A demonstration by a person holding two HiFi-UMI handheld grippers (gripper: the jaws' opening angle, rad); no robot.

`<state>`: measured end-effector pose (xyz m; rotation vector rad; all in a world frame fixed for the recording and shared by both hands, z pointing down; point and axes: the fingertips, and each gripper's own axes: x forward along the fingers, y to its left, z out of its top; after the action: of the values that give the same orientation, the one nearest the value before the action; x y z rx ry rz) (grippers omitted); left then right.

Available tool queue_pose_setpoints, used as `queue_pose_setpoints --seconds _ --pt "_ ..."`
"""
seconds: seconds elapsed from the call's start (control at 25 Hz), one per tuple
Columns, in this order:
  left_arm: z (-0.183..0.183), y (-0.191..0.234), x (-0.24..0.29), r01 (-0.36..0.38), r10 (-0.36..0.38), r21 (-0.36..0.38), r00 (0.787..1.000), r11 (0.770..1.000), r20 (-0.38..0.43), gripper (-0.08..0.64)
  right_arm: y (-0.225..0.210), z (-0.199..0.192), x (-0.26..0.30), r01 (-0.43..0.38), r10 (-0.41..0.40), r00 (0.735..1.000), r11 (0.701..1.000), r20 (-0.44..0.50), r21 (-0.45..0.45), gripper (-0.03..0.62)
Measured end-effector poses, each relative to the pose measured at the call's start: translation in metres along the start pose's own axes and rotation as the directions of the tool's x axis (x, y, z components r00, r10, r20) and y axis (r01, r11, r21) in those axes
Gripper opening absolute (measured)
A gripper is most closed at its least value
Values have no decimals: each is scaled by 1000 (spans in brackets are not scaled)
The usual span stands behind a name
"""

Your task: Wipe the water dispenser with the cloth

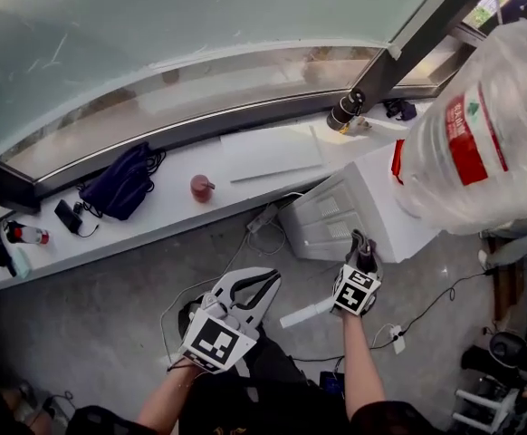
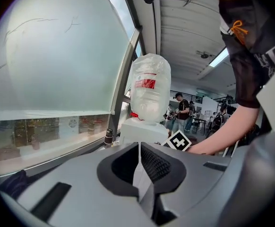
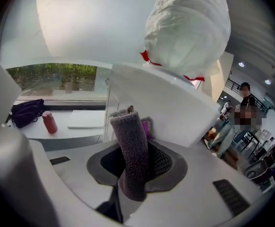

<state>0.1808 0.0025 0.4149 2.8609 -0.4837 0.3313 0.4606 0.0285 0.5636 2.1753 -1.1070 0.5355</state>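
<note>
**Inspector:** What is escaping view?

**Assistant:** The bottle [image 1: 481,134] sitting upturned on the water dispenser [image 1: 377,202] is running off the right edge of the head view. The cloth [image 3: 130,141] is showing clearly in the right gripper view only, and its lower end is disappearing between the jaws. Whether its upper end is touching the dispenser's white casing, I cannot tell (it is overlapping the casing's near corner).

**Inspector:** The tools?

**Assistant:** The right gripper [image 3: 135,169] is pinching the grey, rolled cloth, which is standing up out of the jaws. The left gripper [image 2: 140,160] is holding its jaws pressed together, with nothing between them.

**Inspector:** The arms?

**Assistant:** The right forearm [image 1: 359,365] is reaching straight forward, holding its gripper close up to the dispenser's body. The left forearm [image 1: 168,397] is angling in from the lower left, holding its gripper low over the floor [image 1: 110,315]. It is pointing towards the dispenser but apart from it.

**Inspector:** The dispenser's position?

**Assistant:** It is standing on the floor just beside the window ledge [image 1: 155,211], where a dark bag [image 1: 119,184] is lying.
</note>
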Motion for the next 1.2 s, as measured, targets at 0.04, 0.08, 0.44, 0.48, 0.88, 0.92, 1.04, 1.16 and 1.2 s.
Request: queue_pose_setpoints --seconds 0.04,0.08,0.44,0.48,0.88,0.92,1.04,1.16,1.2 --pt "-7 1 2 0 0 -2 1000 1000 2 29 4 -8 8 1 0 1000 1000 -13 4 104" --pt "-15 0 5 3 -3 -1 1000 1000 1 28 9 -17 16 0 0 1000 1000 -26 7 104" --pt "-99 23 20 -38 37 -61 999 997 -5 29 56 -92 89 -23 15 992 997 -122 -69 104" --pt "-108 28 21 -45 45 -65 999 997 -7 29 61 -102 98 -29 18 991 996 -133 -83 104" --pt "-165 60 9 -99 98 -106 995 989 -15 29 102 -168 166 -75 32 959 987 -282 -144 104" --pt "-168 60 6 -103 101 -109 995 989 -24 29 104 -171 167 -75 22 954 983 -300 -165 104" --pt "-173 58 -2 -105 101 -119 994 987 -37 29 105 -176 167 -72 2 943 978 -332 -196 104" --pt "-169 61 -4 -107 103 -105 994 989 -44 29 107 -166 164 -85 17 947 977 -320 -197 104" --pt "-165 61 -5 -106 101 -99 994 989 -47 29 108 -159 159 -98 38 952 978 -304 -186 104"
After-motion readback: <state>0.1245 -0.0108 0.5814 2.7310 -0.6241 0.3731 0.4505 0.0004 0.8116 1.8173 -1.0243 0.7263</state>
